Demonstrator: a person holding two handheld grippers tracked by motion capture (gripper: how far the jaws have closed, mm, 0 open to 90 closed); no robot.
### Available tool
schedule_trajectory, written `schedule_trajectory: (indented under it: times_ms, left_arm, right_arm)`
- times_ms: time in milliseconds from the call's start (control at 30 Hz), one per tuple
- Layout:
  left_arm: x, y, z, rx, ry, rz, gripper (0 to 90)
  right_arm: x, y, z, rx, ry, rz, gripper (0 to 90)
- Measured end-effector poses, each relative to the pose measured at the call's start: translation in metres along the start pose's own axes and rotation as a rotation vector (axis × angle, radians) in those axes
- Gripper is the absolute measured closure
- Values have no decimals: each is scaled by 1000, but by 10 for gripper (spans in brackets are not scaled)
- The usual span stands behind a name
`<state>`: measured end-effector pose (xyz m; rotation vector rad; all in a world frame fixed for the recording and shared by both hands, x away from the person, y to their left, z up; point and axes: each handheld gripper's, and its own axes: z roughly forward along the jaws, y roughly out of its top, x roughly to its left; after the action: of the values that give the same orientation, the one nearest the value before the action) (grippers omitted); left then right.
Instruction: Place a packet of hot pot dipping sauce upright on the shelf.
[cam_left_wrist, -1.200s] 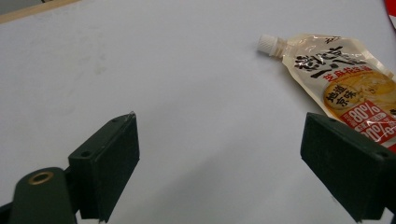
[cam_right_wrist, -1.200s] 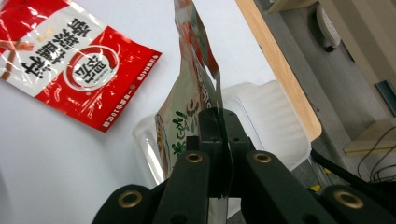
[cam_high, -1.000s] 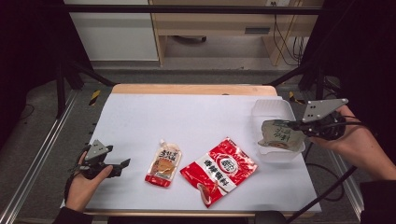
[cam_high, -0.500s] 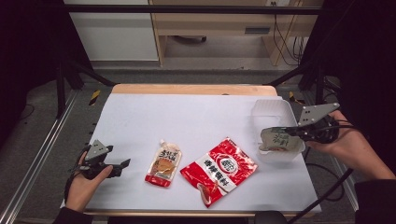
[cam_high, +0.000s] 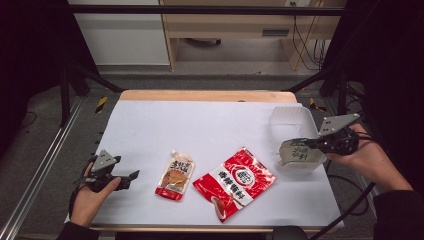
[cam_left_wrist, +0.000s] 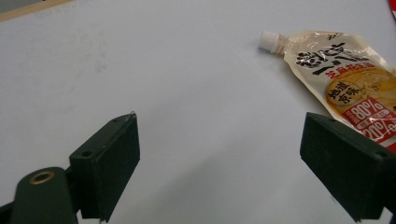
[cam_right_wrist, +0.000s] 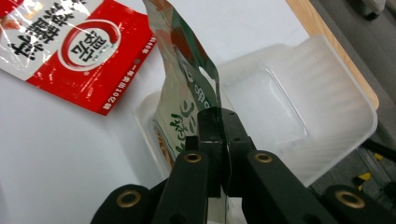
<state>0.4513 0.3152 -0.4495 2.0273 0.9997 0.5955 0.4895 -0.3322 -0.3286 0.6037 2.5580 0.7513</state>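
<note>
Green pouch (cam_right_wrist: 184, 88) hangs pinched by its edge between the fingers (cam_right_wrist: 215, 126) of my right gripper (cam_high: 314, 144), and it now dips into the clear plastic tub (cam_high: 290, 116) at the right end of the counter (cam_high: 210, 125). A second ago I held it a touch higher, over the tub's near rim; since then my hand has come down and the pouch has sunk inside, its lower part below the rim — though I cannot tell whether it touches the floor of the tub yet. I judge this the last stretch of packing this item: the next thing is to let go, and the other packets remain to be brought over.

Those packets lie to the left of the tub: the red sachet (cam_high: 235, 181) just beside it, and the spouted sauce pouch (cam_high: 175, 176) farther left, flat, its white cap pointing away from me. My left gripper (cam_high: 131, 176) rests farthest from the tub, near the counter's left edge, its fingers (cam_left_wrist: 109, 161) spread wide with nothing between them — it has not stirred in that second.

A white sheet covers the counter, with a strip of pale wood along the far edge. Beyond the tub's end of things the room is dim: grey floor, dark frame rails, a wooden bench with cables trailing beside it.
</note>
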Motion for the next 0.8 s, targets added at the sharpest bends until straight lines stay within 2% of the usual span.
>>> schedule_trajectory:
  times_ms: [167, 300, 400, 500, 667, 800]
  left_arm:
    - [-1, 0, 0, 2, -1, 2, 118]
    - [0, 0, 0, 2, 0, 0, 118]
    - [0, 0, 0, 2, 2, -1, 118]
    - [0, 0, 0, 3, 3, 0, 117]
    - [0, 0, 1, 5, 5, 2, 117]
    - [0, 0, 1, 7, 4, 2, 116]
  right_arm:
    - [-6, -8, 2, 28, -25, 54, 861]
    - [-7, -12, 2, 41, -39, 75, 765]
    - [-5, -10, 1, 54, -53, 91, 603]
    - [0, -4, -4, 26, -88, 103, 431]
    - [16, 13, -14, -11, -119, 77, 277]
    - [36, 35, -20, -50, -142, 24, 274]
